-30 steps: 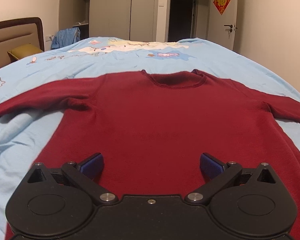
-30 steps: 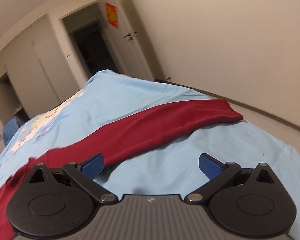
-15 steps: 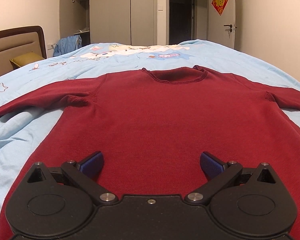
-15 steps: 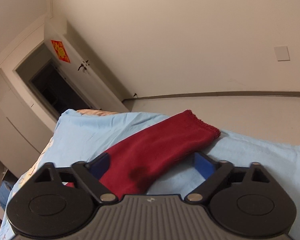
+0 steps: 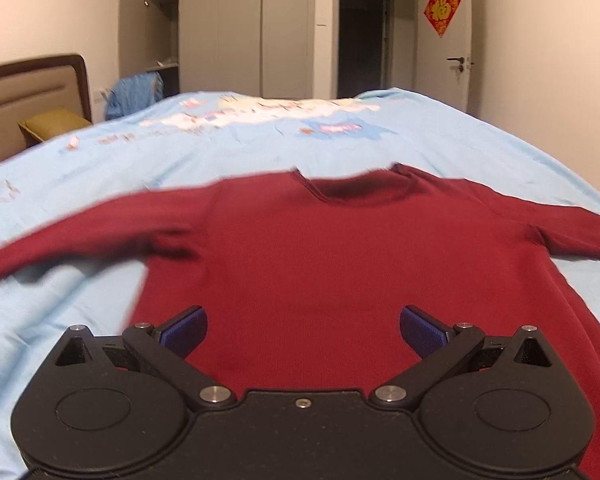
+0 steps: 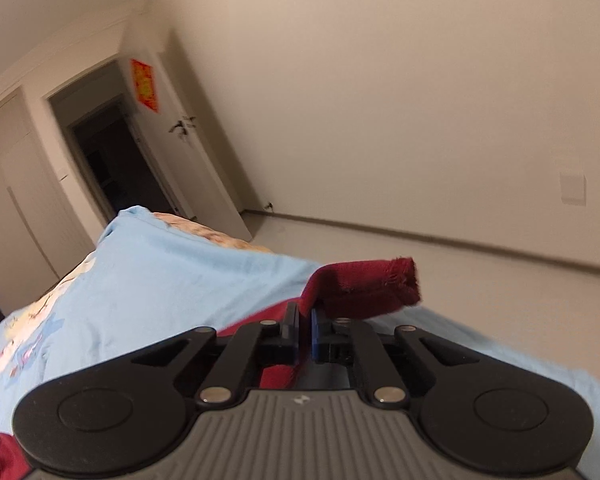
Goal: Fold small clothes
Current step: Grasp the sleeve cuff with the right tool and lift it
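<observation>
door [image 5: 444,36] bears a red diamond paper [image 5: 441,7]; right claw [image 6: 305,330] pinches sleeve [image 6: 364,288]

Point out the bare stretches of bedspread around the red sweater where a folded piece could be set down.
Free: the wide blue bedspread beyond the sweater's collar, toward the printed pattern, and the patch below its left sleeve. Crowded: the middle, filled by the sweater's body under the open left gripper. The right gripper is shut on the right cuff, lifted off the bed.
</observation>
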`<state>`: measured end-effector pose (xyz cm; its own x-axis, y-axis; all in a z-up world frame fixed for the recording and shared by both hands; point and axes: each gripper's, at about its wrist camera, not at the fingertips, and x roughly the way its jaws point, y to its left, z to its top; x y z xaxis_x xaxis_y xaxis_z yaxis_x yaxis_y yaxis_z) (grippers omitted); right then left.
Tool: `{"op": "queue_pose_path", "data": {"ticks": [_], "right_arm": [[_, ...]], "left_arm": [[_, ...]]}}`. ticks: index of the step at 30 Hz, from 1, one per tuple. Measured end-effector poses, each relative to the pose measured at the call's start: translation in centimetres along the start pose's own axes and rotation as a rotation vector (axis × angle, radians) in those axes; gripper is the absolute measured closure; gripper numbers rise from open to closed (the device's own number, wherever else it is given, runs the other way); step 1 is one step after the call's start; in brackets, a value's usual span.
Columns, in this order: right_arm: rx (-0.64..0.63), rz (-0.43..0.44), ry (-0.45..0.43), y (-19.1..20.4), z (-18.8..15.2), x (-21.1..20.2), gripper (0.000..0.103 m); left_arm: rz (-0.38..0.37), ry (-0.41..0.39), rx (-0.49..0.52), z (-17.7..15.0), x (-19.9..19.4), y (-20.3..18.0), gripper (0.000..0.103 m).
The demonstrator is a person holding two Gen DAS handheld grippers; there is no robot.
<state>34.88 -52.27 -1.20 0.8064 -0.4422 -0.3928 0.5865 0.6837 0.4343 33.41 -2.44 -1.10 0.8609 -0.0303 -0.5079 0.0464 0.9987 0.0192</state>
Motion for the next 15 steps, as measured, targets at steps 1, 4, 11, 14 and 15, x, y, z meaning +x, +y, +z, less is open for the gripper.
{"op": "queue_pose_path", "data": {"ticks": [1,4,11,14,15], "right_arm": [[-0.042,0.014,-0.016,1.3,0.3,-0.7,0.097],[-0.161,0.081,-0.063,5.3,0.8,-2.7,0.097],[-0.453,0.309,-0.141,17.8,-0.5,-8.0,0.097],[-0.545,0.405,-0.152,23.5,-1.9,-9.9,0.097],[-0.573,0.433,-0.154,25.3,-2.7,-10.6,0.097]], "left_arm": [[0.018,-0.006,0.008,0.3,-0.3,0.2,0.001],[0.038,-0.024,0.007,1.1,-1.3,0.9,0.001],[0.051,-0.034,-0.043,1.8,-3.2,3.3,0.001],[0.063,-0.055,-0.060,2.0,-4.0,4.5,0.001],[0.068,-0.060,-0.067,2.0,-4.2,4.9,0.001]]}}
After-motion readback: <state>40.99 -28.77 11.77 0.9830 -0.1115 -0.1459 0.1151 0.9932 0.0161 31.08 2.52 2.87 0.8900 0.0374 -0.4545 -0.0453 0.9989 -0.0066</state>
